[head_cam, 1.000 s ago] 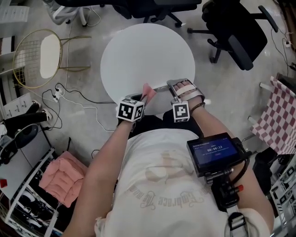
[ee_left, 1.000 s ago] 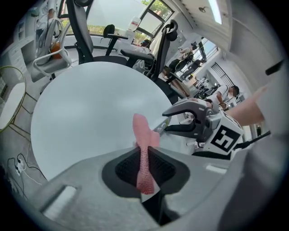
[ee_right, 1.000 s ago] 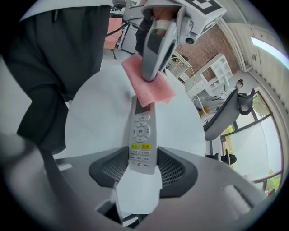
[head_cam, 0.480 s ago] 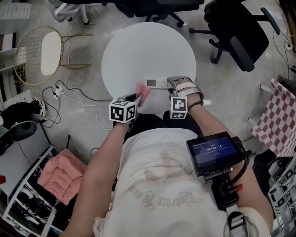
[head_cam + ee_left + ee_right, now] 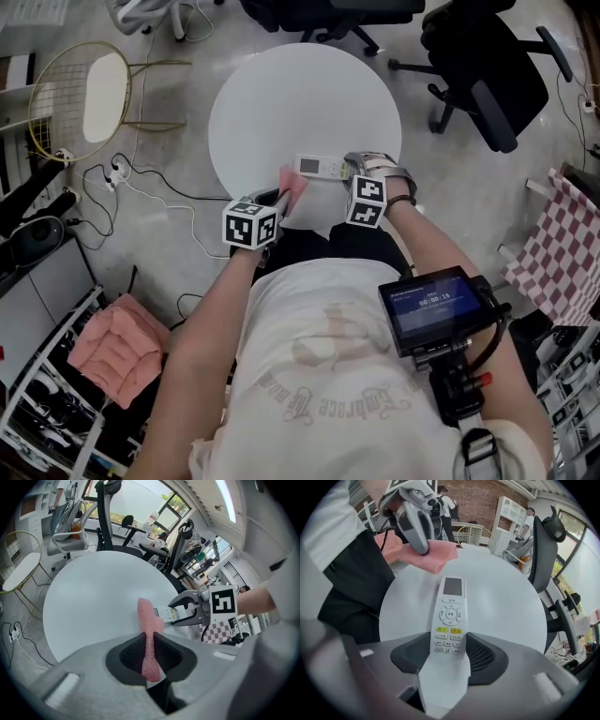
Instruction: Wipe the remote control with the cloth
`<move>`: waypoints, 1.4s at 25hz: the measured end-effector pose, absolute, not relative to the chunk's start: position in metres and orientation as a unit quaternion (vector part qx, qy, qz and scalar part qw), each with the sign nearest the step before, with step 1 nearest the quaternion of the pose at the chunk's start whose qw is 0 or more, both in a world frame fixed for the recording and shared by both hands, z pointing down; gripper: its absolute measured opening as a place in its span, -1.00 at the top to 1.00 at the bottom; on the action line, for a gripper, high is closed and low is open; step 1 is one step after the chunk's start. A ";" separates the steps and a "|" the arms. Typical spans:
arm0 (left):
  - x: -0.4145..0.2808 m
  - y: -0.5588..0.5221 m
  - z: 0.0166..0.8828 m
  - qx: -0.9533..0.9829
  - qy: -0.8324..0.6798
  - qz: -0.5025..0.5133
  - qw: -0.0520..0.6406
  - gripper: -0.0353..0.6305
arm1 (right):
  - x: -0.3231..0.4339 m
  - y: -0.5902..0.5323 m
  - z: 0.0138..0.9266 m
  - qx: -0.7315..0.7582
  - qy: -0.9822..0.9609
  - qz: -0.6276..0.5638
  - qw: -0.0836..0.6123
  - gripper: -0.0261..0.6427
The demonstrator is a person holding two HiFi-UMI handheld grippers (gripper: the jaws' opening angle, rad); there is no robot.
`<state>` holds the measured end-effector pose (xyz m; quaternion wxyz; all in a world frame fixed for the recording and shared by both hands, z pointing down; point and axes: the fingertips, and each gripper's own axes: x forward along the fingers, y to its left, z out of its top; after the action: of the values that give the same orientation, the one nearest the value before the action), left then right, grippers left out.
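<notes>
Pink cloth [image 5: 149,616], pinched in left claw [image 5: 284,197], lies just beside screen end of remote [image 5: 450,611]; right claw [image 5: 349,170] is closing on its button end.

Nubbly pink cloth [image 5: 149,619]; smooth, faintly glossy white plastic remote control [image 5: 450,613]; matt white table [image 5: 291,94] top

Button labels on the remote control [image 5: 449,616] are too small to read.

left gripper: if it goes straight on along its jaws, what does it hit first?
Probably the remote control: the cloth clamped in the left gripper leads, its tip right beside the remote's end. Depth unclear; a miss meets the white table.
</notes>
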<state>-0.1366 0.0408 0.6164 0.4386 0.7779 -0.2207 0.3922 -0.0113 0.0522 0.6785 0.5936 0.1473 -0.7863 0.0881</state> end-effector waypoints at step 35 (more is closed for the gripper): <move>-0.069 -0.052 0.501 0.794 -0.183 0.049 0.578 0.81 | -0.061 0.035 0.519 0.065 -0.805 0.585 -0.082 0.20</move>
<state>-0.0692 -0.0519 0.5006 0.5782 0.7936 -0.1831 0.0489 -0.0606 0.0352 0.5188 -0.0824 0.0648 -0.8045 0.5846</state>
